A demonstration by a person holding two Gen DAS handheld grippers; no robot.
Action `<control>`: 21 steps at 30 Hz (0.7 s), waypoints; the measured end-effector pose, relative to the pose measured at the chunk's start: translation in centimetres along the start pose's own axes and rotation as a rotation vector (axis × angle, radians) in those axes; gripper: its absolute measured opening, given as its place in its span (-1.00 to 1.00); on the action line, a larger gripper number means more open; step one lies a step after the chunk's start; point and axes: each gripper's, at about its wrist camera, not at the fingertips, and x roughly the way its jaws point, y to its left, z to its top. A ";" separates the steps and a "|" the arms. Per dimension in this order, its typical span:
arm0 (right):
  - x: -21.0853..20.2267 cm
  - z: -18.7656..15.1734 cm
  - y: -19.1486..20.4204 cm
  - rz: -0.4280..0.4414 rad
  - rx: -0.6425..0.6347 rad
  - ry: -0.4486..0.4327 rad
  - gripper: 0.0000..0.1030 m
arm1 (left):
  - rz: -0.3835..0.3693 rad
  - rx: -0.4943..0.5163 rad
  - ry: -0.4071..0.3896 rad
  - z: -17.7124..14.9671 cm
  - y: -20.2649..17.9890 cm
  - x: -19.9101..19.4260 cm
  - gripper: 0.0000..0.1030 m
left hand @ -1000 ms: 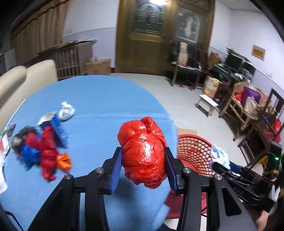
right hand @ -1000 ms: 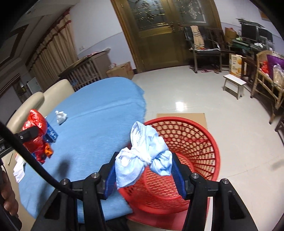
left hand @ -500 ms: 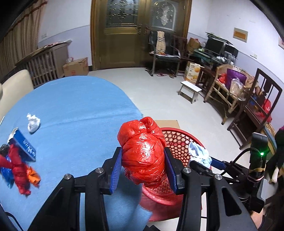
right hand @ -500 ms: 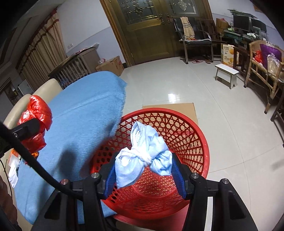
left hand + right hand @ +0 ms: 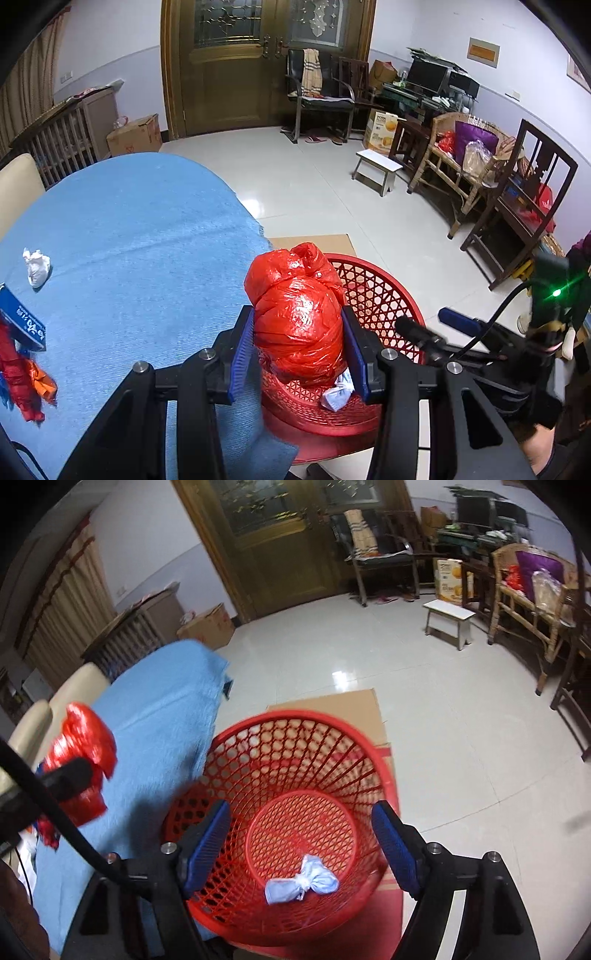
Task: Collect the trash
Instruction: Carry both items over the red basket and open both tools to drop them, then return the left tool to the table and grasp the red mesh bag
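Note:
My left gripper [image 5: 299, 354] is shut on a crumpled red plastic bag [image 5: 295, 314] and holds it over the near rim of the red mesh basket [image 5: 373, 291]. The bag also shows in the right wrist view [image 5: 83, 753]. My right gripper [image 5: 301, 843] is open and empty above the basket [image 5: 295, 738]. A knotted light-blue cloth bundle [image 5: 301, 882] lies on the basket's bottom; a bit of it shows in the left wrist view [image 5: 338, 393].
The blue-covered table [image 5: 129, 240] holds a white paper wad [image 5: 36, 266], a blue packet [image 5: 22, 321] and red and orange scraps [image 5: 26, 384] at its left. The basket stands on cardboard [image 5: 332, 705] on the tiled floor. Chairs and a stool [image 5: 376, 173] stand beyond.
My right gripper opened and the blue cloth bundle dropped into the basket. My left gripper carried the red bag from over the table to the basket's rim.

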 end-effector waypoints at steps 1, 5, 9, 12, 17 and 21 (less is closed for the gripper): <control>-0.4 0.1 -0.4 -0.003 0.012 -0.011 0.58 | -0.003 0.003 0.004 0.1 -0.2 0.3 -0.08; -1.0 0.7 -1.2 -0.004 0.039 -0.031 0.58 | -0.012 0.016 0.029 0.3 -1.0 1.3 -0.03; -1.6 0.9 -1.6 -0.007 0.050 -0.046 0.58 | 0.021 0.058 0.043 0.5 -2.1 2.5 0.54; -1.9 0.9 -1.8 -0.009 0.053 -0.052 0.58 | 0.022 0.066 0.047 0.6 -2.0 2.4 0.54; -2.5 0.8 -1.8 -0.011 0.055 -0.061 0.58 | 0.030 0.006 0.018 0.6 0.3 0.9 0.54; -2.5 0.6 -1.2 -0.004 0.049 -0.058 0.58 | 0.067 -0.070 -0.006 -0.3 3.5 -1.2 0.54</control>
